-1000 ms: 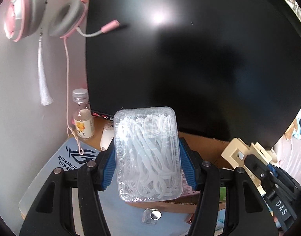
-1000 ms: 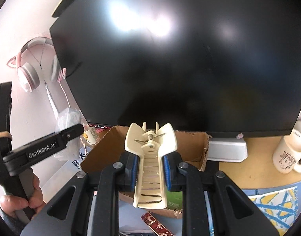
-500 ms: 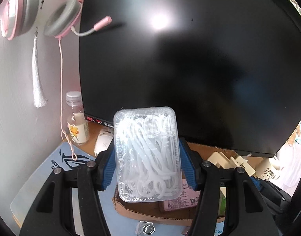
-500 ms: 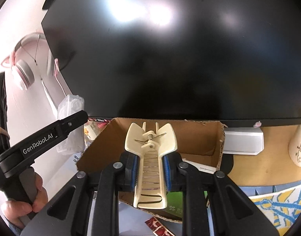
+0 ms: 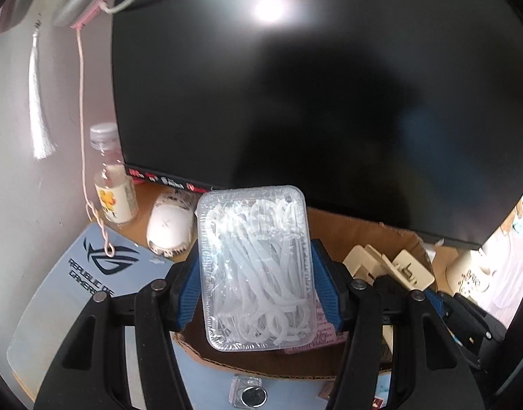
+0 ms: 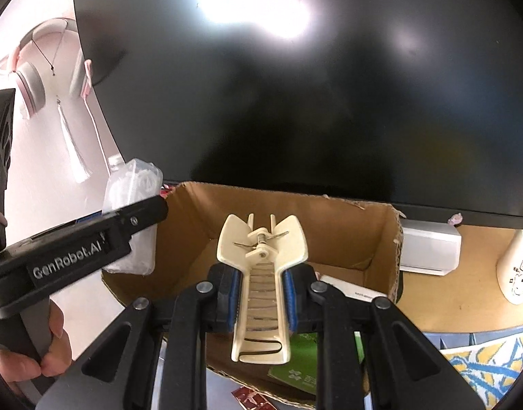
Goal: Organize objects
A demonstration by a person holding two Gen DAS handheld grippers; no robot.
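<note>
My left gripper (image 5: 256, 285) is shut on a clear plastic box of white floss picks (image 5: 254, 266), held above the near left part of an open cardboard box (image 5: 364, 229). The floss box also shows in the right wrist view (image 6: 131, 205). My right gripper (image 6: 261, 294) is shut on a cream hair claw clip (image 6: 261, 287), held over the cardboard box (image 6: 347, 218); the clip also shows in the left wrist view (image 5: 391, 266). A green packet (image 6: 306, 372) and a white carton (image 6: 350, 290) lie inside the box.
A large black monitor (image 5: 295, 85) stands just behind the box. A small bottle (image 5: 112, 184) and a white mouse (image 5: 169, 229) sit left of it on a blue mat (image 5: 73, 290). Pink headphones (image 6: 32, 85) hang on the wall. A white mug (image 6: 518, 273) stands at right.
Both grippers have moved forward and lower, toward the cardboard box, each keeping its object. The box and monitor now look larger and nearer.
</note>
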